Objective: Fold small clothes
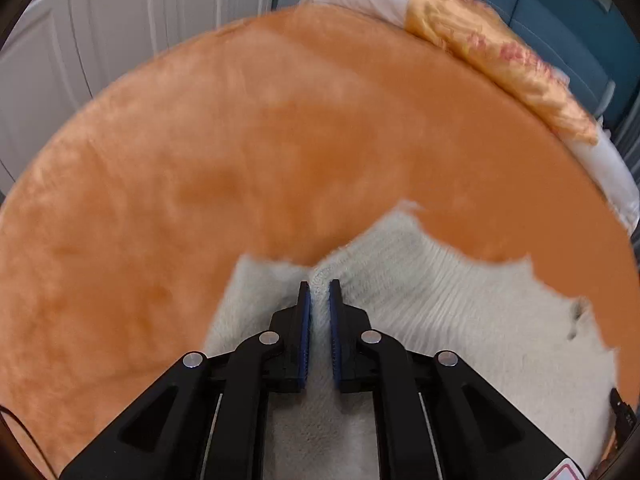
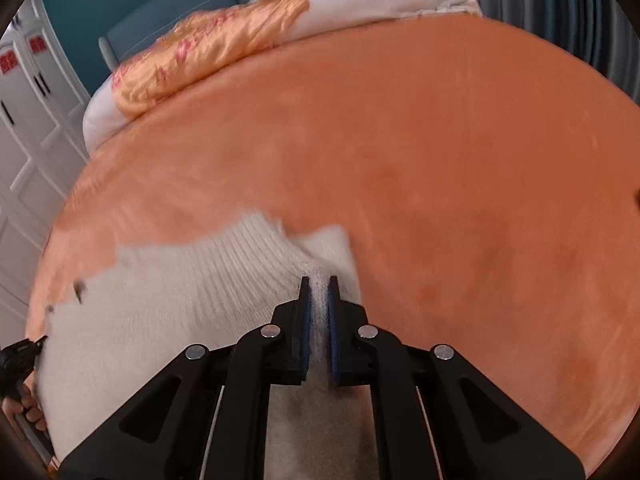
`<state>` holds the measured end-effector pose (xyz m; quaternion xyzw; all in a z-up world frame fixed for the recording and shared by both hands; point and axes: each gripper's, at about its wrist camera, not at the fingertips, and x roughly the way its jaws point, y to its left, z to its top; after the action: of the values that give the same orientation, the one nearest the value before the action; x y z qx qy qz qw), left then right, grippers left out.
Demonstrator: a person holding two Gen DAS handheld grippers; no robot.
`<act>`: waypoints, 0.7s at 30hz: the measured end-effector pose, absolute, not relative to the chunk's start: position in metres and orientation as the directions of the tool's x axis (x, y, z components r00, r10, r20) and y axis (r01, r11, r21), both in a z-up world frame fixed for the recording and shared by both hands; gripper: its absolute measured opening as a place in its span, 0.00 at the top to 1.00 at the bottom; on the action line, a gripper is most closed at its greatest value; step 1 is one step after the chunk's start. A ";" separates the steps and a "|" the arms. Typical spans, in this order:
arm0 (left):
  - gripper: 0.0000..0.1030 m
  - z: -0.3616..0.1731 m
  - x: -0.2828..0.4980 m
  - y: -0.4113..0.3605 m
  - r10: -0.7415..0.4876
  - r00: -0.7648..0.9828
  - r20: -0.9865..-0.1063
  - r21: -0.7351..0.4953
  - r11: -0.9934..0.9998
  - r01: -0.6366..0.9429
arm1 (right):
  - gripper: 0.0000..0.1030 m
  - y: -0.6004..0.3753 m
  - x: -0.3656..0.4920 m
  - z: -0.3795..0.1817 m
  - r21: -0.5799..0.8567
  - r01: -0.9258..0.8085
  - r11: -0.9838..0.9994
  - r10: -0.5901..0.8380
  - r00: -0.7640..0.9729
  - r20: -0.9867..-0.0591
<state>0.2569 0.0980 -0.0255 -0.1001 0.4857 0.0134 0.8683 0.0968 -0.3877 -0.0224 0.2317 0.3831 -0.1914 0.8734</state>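
1. White knit sweater (image 1: pixel 420 312) lies on orange bed blanket (image 1: pixel 240 160), near its front edge.
2. Left gripper (image 1: pixel 319 292) nearly closed, pinching a sweater edge fold.
3. Right gripper (image 2: pixel 318 288) same, pinching opposite end.
4. Sweater's long axis runs gripper to gripper; fold goes fwd toward pillows (image 2: pixel 208 52), judging by layout.

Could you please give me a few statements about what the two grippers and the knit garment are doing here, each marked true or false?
1. The left gripper is clamped on the white knit garment. True.
2. The right gripper is wide open and holds nothing. False: it pinches the same garment's fabric.
3. The garment lies over an orange blanket. True.
4. The garment is dark blue. False: it is white, ribbed knit.
5. A floral orange cushion lies at the blanket's far edge. True.
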 end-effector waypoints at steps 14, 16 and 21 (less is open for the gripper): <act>0.61 0.041 0.104 0.018 -0.241 0.582 -0.776 -0.184 0.970 0.157 | 0.88 -0.206 0.019 0.016 0.299 0.095 0.949 0.147 0.708 -0.691; 0.61 0.021 0.089 0.000 -0.215 0.532 -0.819 -0.130 0.972 0.193 | 0.88 -0.189 0.018 -0.001 0.280 0.085 0.956 0.152 0.672 -0.724; 0.58 -0.006 0.067 0.010 -0.138 0.523 -0.841 -0.044 0.981 0.187 | 0.93 -0.205 0.004 -0.019 0.135 0.190 0.972 -0.003 0.587 -0.809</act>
<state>0.0669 0.0096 -0.0063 0.0259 0.4794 -0.0932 0.8723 0.0037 -0.2046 -0.0186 0.1040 0.4510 -0.0544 0.8848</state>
